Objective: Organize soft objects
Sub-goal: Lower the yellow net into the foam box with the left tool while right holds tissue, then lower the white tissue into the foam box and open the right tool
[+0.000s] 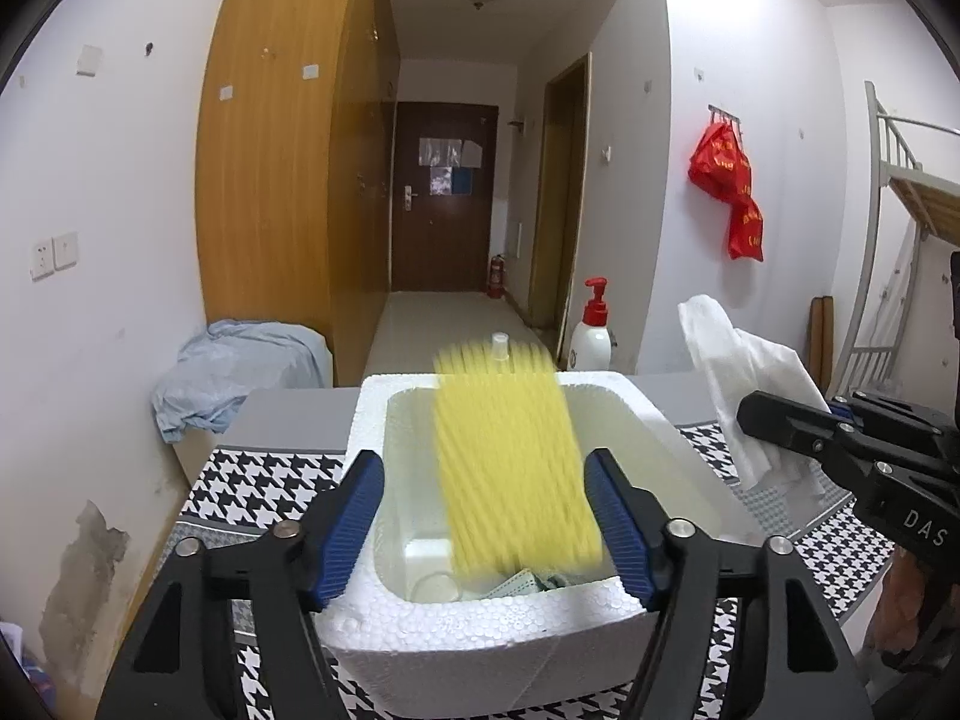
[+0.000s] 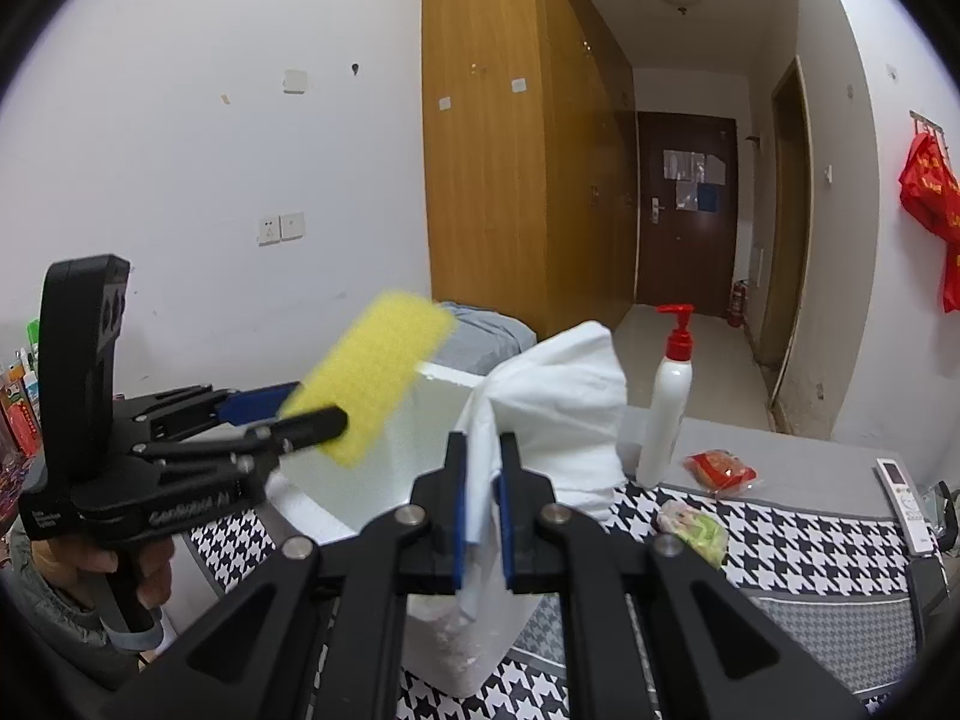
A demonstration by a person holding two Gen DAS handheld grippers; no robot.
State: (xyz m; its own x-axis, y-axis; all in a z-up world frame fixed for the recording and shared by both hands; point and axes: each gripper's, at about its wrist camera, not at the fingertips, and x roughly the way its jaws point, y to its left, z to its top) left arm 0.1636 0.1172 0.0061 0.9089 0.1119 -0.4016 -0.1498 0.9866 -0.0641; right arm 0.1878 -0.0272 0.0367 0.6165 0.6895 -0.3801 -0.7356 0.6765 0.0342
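A yellow sponge is blurred, in the air between the wide-apart fingers of my left gripper, above the white foam box. No finger touches it. In the right wrist view the sponge sits at the left gripper's tips, over the foam box. My right gripper is shut on a white cloth and holds it up beside the box; the cloth also shows in the left wrist view. A mask-like item lies in the box.
The box stands on a houndstooth-patterned table. A white pump bottle, a red packet, a pale wrapped item and a remote are on the table's right part. A blue cloth-covered bin stands beyond.
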